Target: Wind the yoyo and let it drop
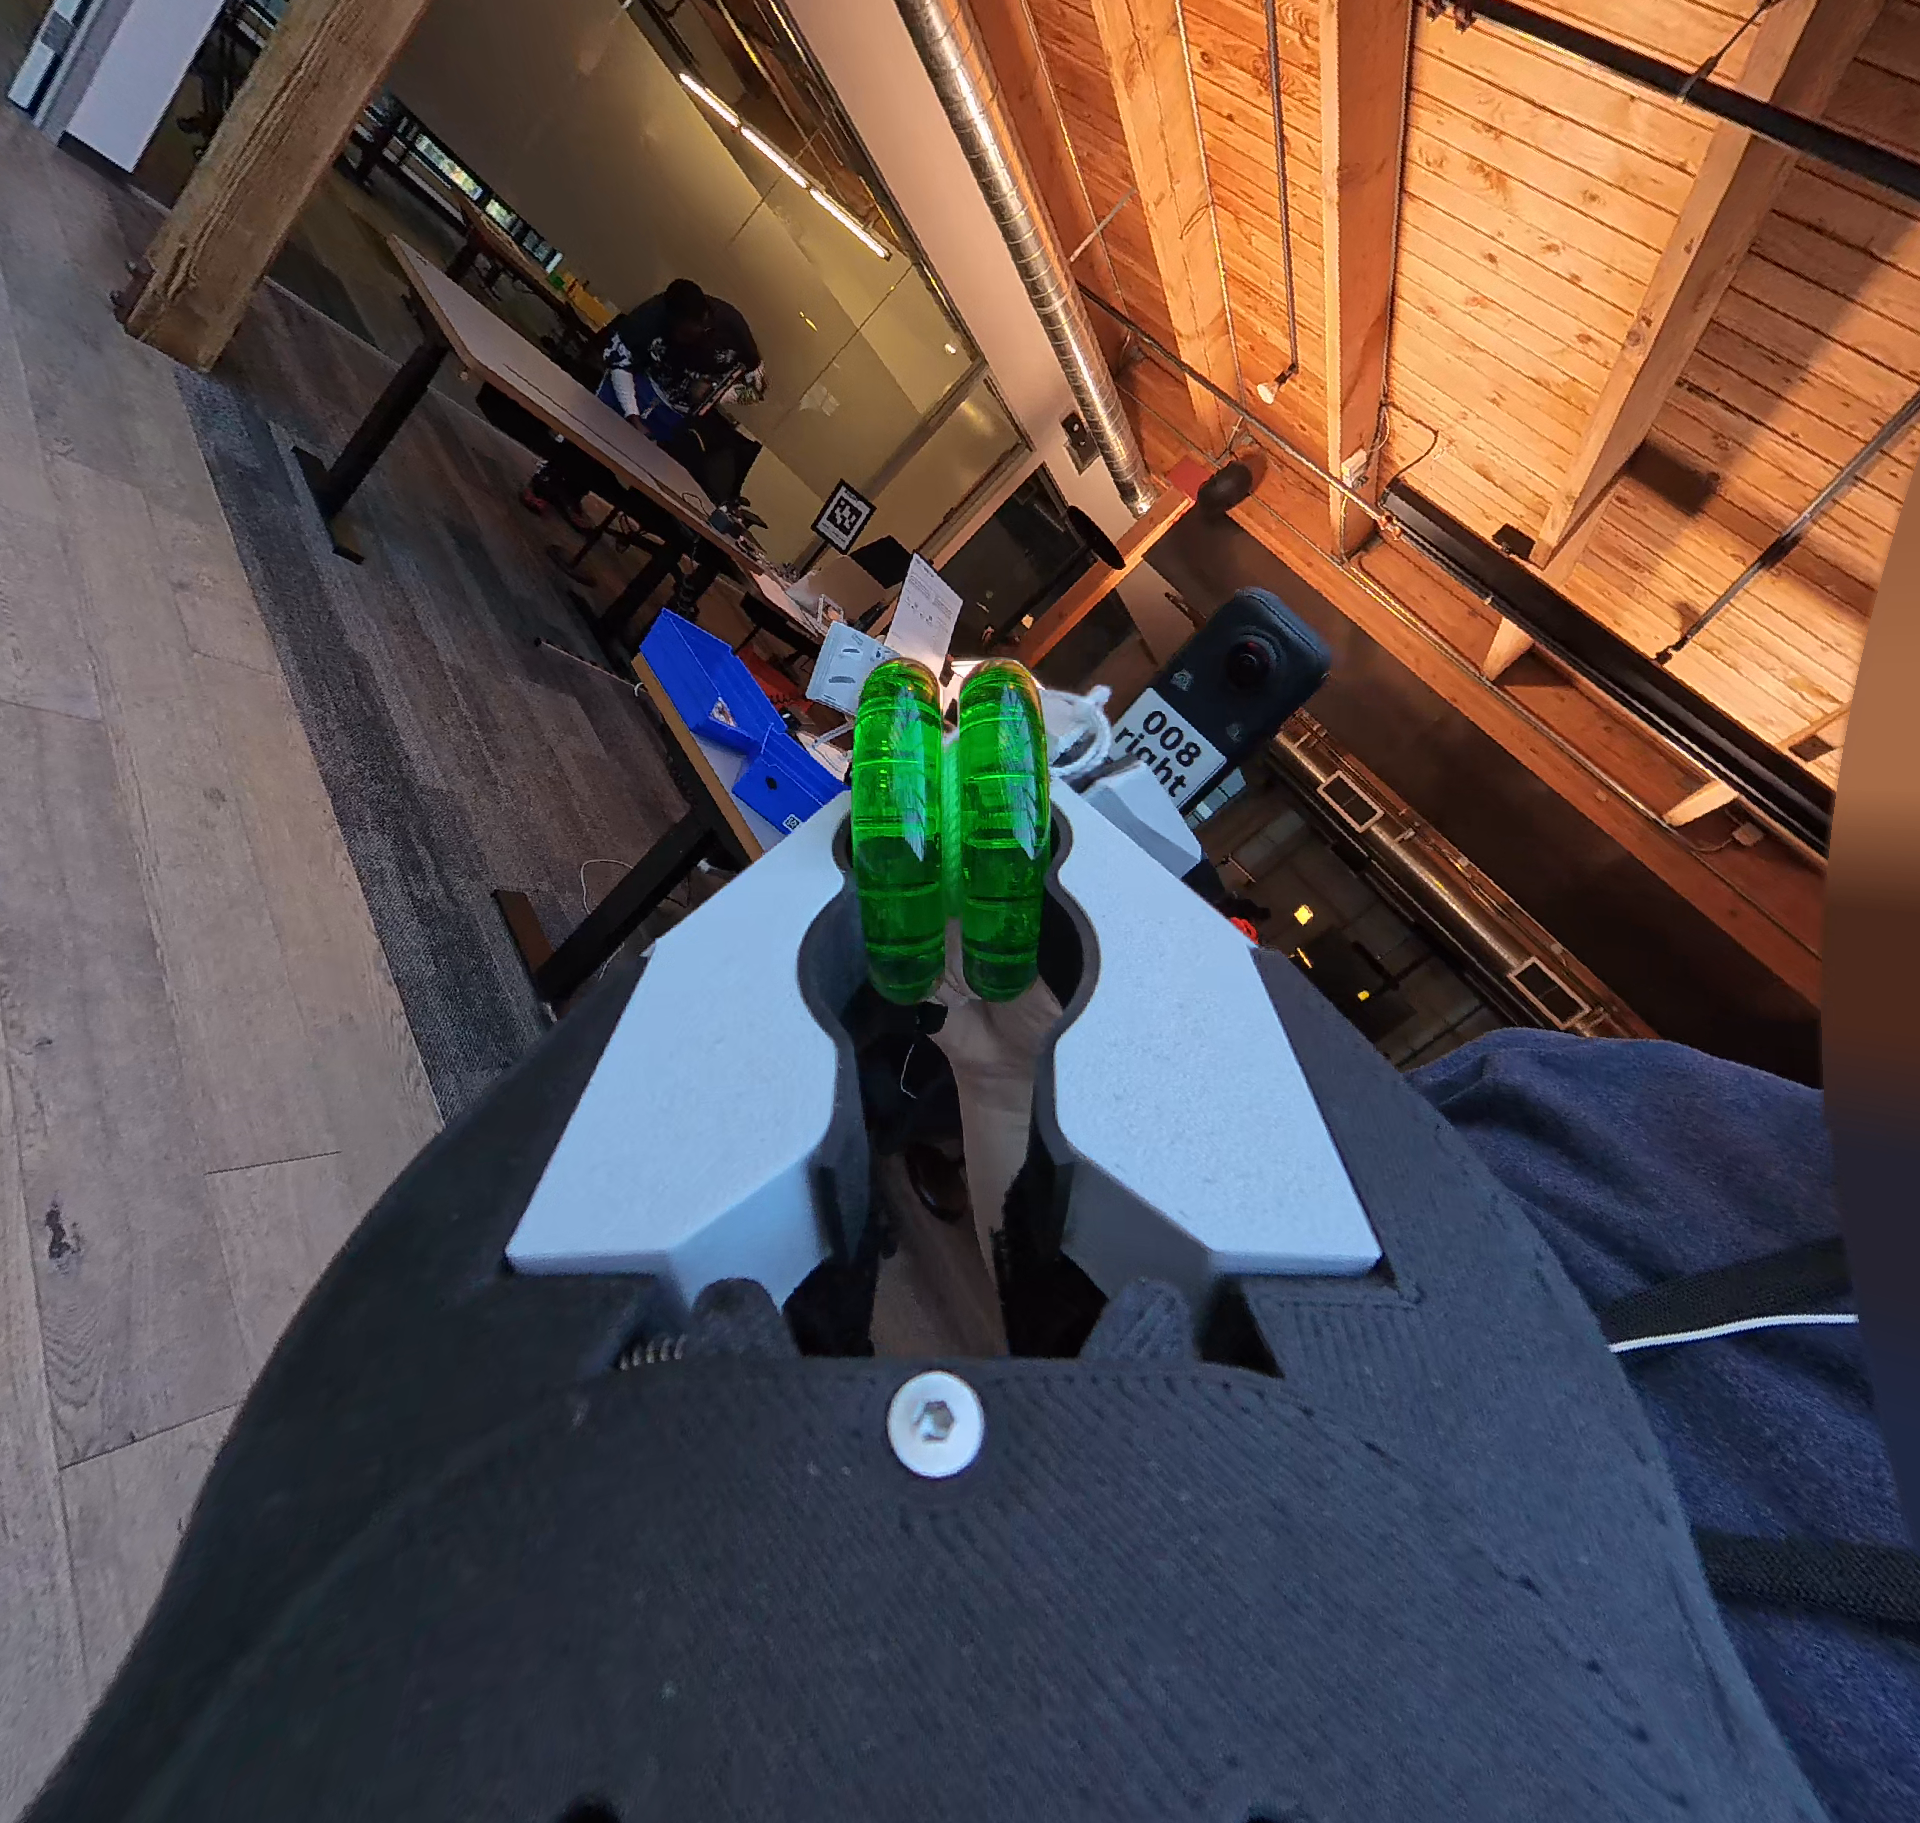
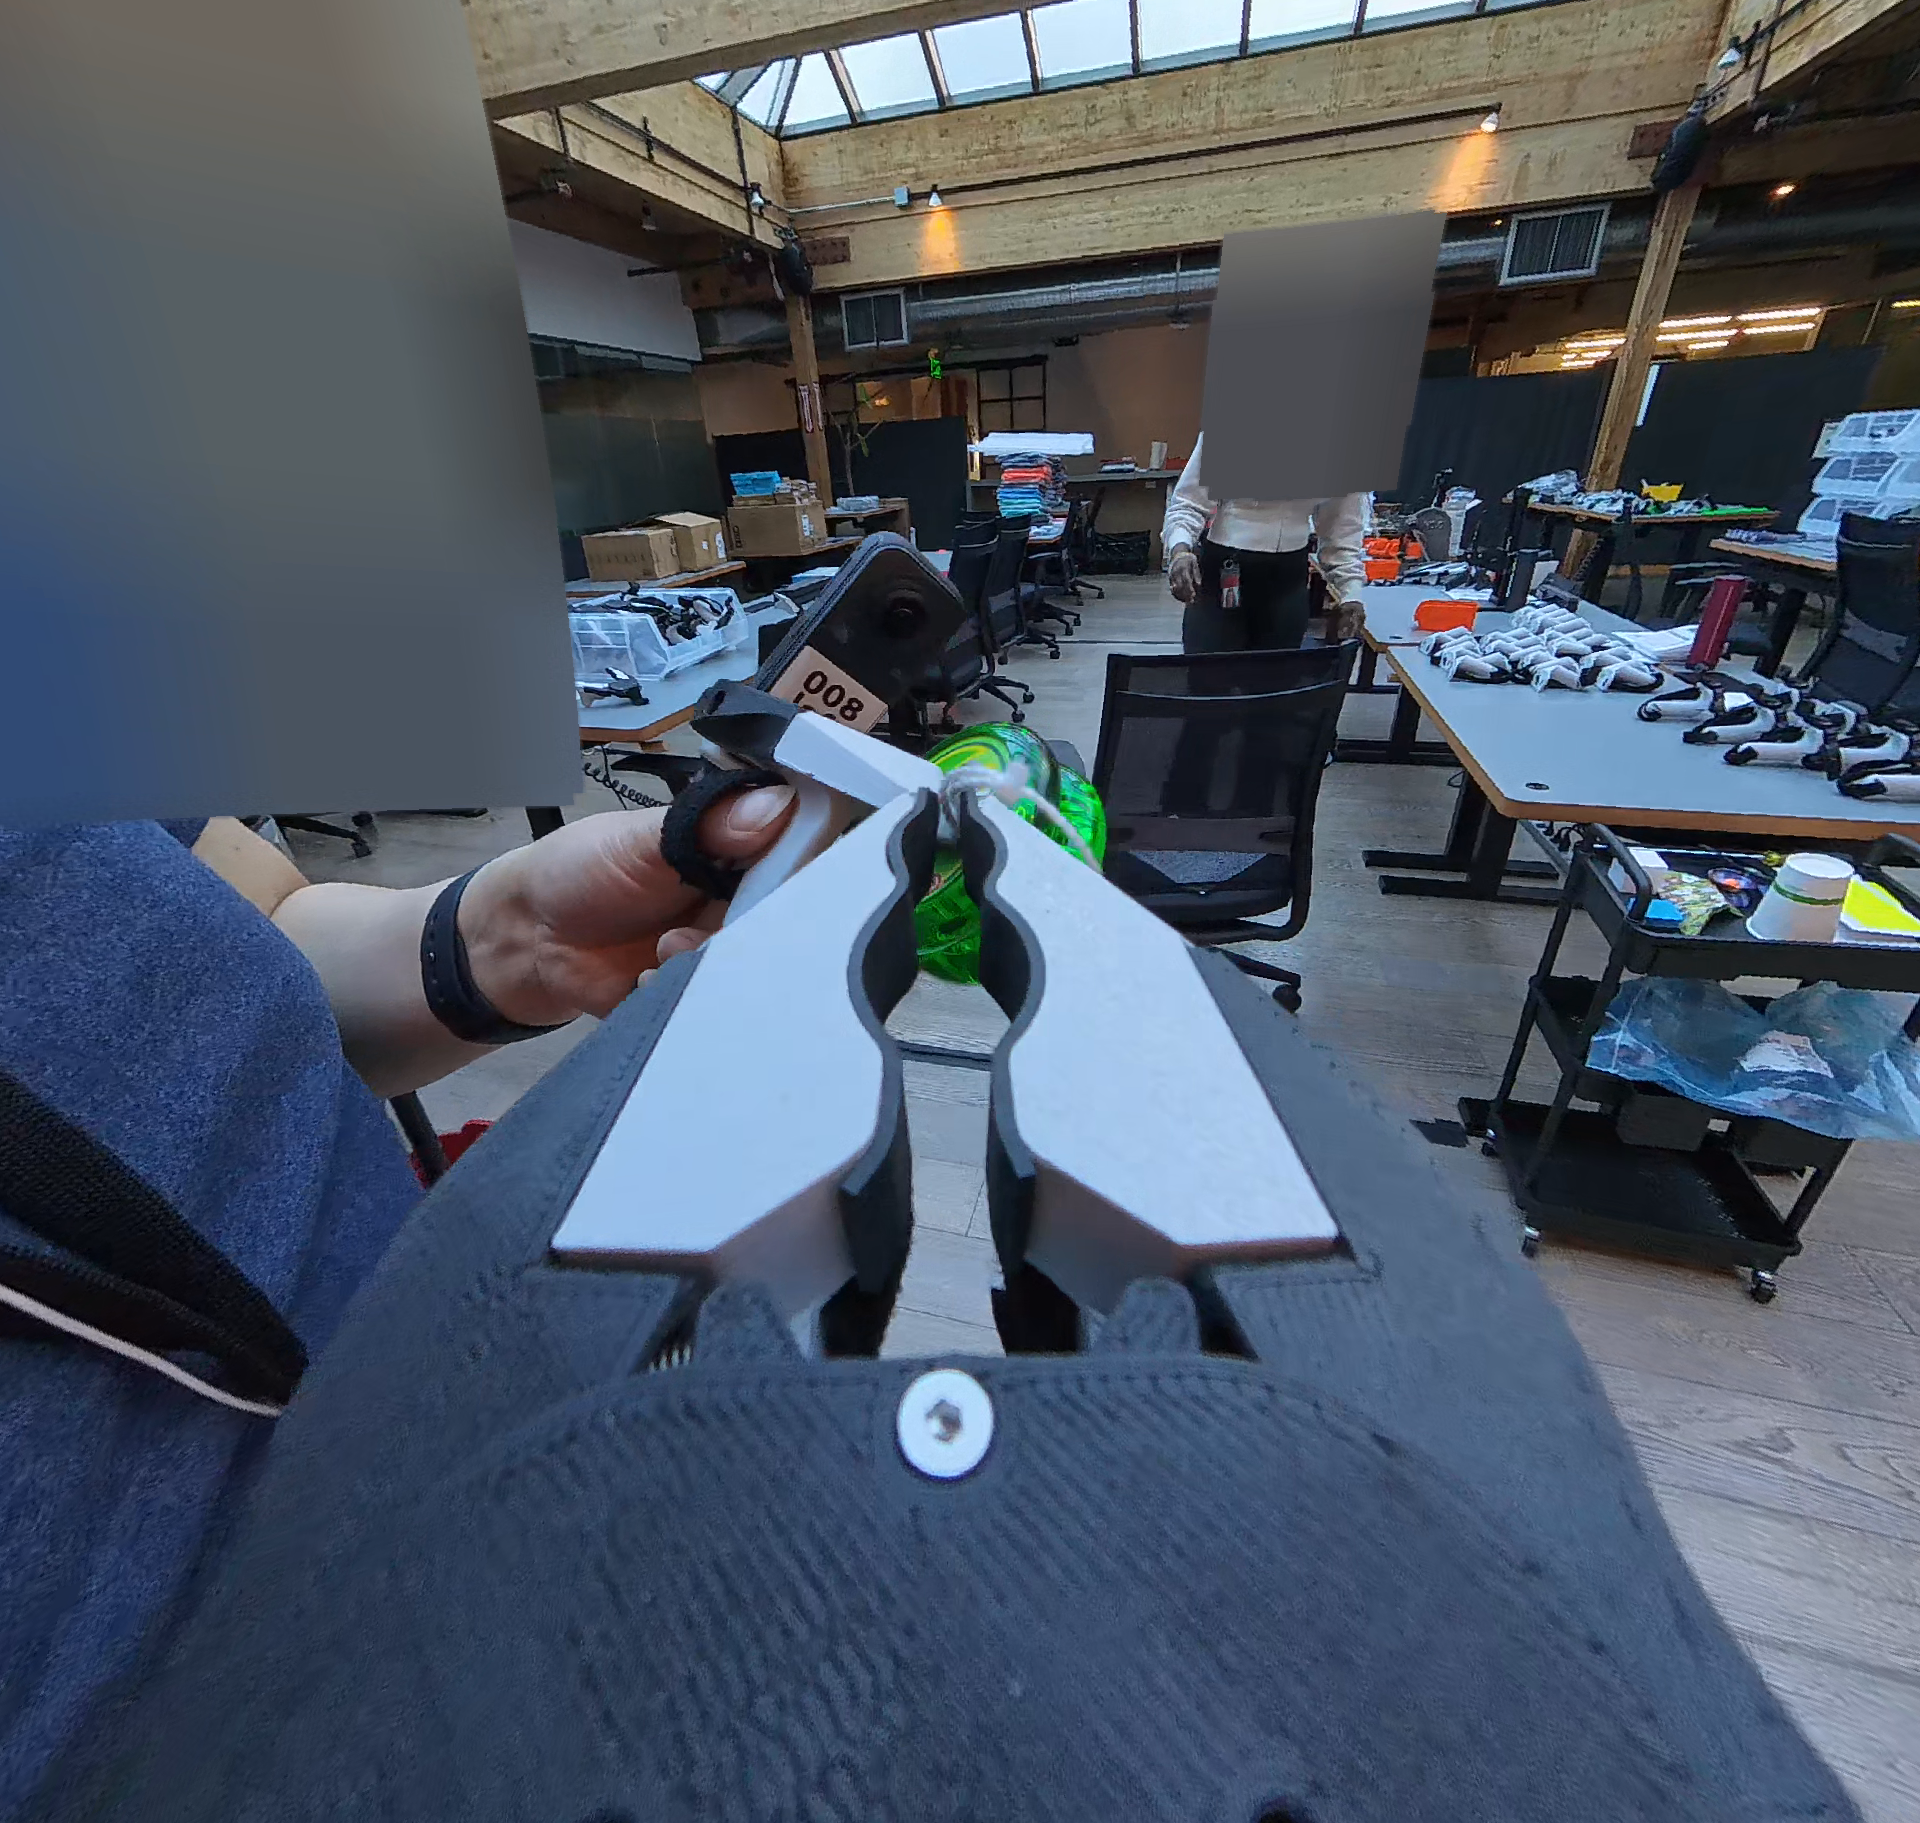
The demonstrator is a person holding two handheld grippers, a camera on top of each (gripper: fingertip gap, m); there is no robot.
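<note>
The left gripper is closed on the green yoyo, one finger against each outer face, with the groove between the two halves facing up and toward the camera. The right gripper is nearly closed; its tips pinch the white string just in front of the yoyo, which sits immediately beyond its fingertips.

The step in hand appears to be winding. Procedure:
- Keep the left grip firm and level so the groove stays exposed.
- Hold the string taut with the right tips and lead each turn squarely into the groove.
- Avoid slack: loose loops may slip over a rim.
- Release only once the string is fully wound. How much is wound cannot be determined here.
</note>
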